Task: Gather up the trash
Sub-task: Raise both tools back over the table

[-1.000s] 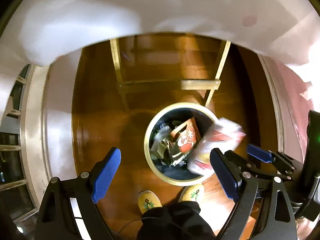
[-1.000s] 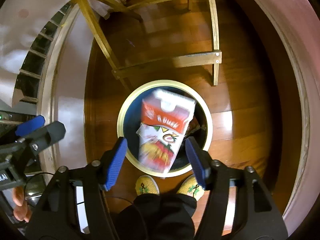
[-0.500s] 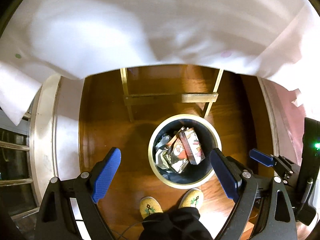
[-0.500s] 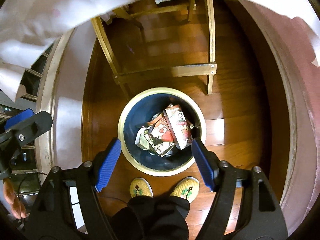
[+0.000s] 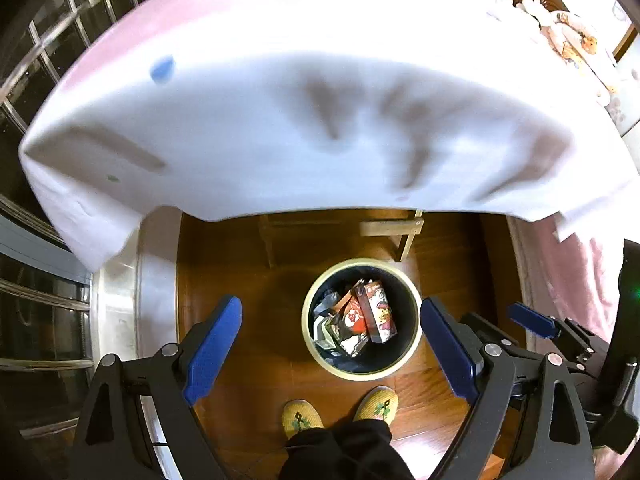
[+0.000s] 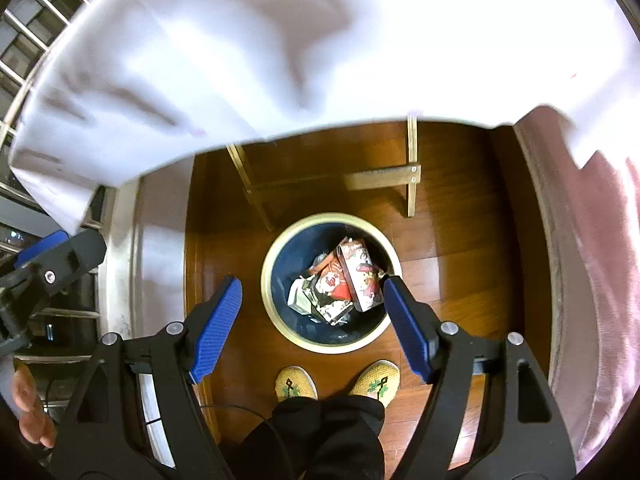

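Trash lies in the round waste bin (image 6: 276, 268) on the wooden floor; the snack carton (image 6: 360, 276) rests atop, long axis pointing away from the slippers (image 6: 296, 382). Left gripper (image 5: 332, 344) and right gripper (image 6: 312, 320) hover spread wide, holding nothing.

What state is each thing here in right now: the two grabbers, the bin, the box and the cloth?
Left gripper: open, holding nothing.
Right gripper: open, holding nothing.
Bin: upright on the floor, no lid, partly filled.
Red and white box: lying tilted inside the bin on other wrappers.
White cloth: draped over the table edge, blurred.
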